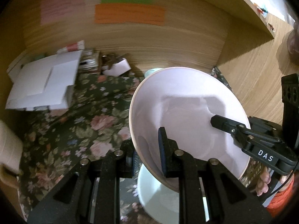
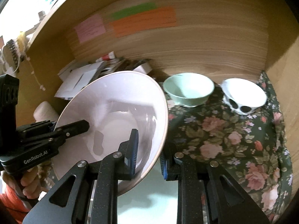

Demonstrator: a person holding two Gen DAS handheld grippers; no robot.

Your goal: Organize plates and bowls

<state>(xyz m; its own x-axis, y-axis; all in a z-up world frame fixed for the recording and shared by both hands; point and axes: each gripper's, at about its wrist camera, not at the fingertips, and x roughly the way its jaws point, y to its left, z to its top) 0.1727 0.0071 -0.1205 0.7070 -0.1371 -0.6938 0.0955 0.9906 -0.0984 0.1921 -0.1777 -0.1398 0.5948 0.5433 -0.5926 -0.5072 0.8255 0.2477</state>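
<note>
A large pale pink bowl (image 1: 186,112) is held tilted above a mint plate (image 1: 158,196). It also shows in the right wrist view (image 2: 115,115), with the mint plate (image 2: 147,201) below. My left gripper (image 1: 147,158) is shut on the bowl's rim at one side, and it also shows in the right wrist view (image 2: 82,126). My right gripper (image 2: 149,156) is shut on the opposite rim, and it also shows in the left wrist view (image 1: 216,121). A mint bowl (image 2: 188,89) and a white bowl with black spots (image 2: 243,95) stand at the back right.
A floral cloth (image 2: 233,140) covers the surface inside a wooden cabinet (image 2: 186,46). White boxes and papers (image 1: 44,84) are piled at the back left. A beige box (image 1: 9,149) sits at the left edge. Coloured notes (image 1: 129,13) are stuck on the back wall.
</note>
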